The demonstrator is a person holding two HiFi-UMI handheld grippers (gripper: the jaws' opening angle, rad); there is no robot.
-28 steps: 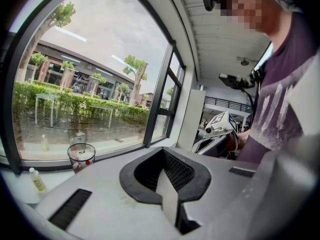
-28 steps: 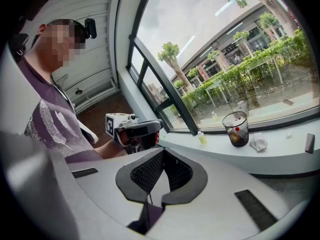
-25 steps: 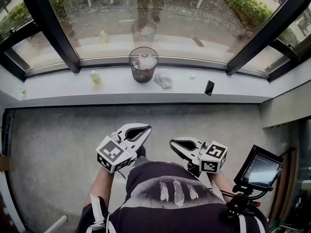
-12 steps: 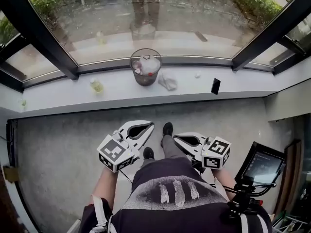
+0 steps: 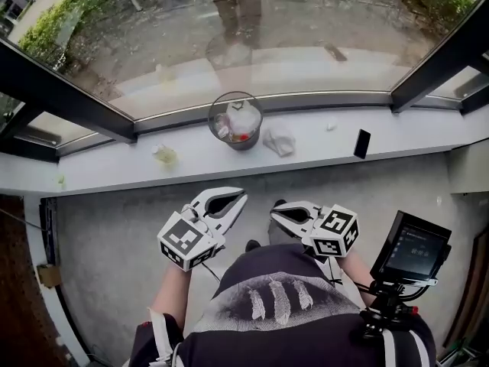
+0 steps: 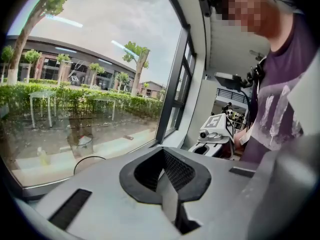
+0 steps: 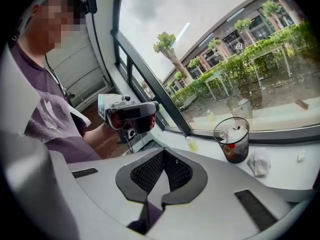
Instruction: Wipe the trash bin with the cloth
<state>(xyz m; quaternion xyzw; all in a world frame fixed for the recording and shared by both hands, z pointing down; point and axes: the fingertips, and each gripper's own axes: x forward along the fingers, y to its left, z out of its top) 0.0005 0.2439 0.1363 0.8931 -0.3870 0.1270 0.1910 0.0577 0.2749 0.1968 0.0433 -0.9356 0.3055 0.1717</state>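
- The task is judged to be at its approach step: nothing has been picked up, and the trash bin is untouched.
- The left gripper and the right gripper are held low in front of the person, over the floor and well apart from the window ledge. The fingers of both are closed, with nothing between them.
- The bin, dark and see-through with crumpled paper and scraps inside, is seen upright on the white ledge, close to the glass.
- The cloth is found crumpled on the ledge just beside the bin, to its right in the head view.
- For the next move the ledge would have to be reached and one pair of fingers opened, then closed over the cloth — with the bin probably steadied by the other gripper.
- A small bottle and a dark phone are also carried by the ledge. The floor is bare grey concrete, and a paved yard with hedges is seen through the window.
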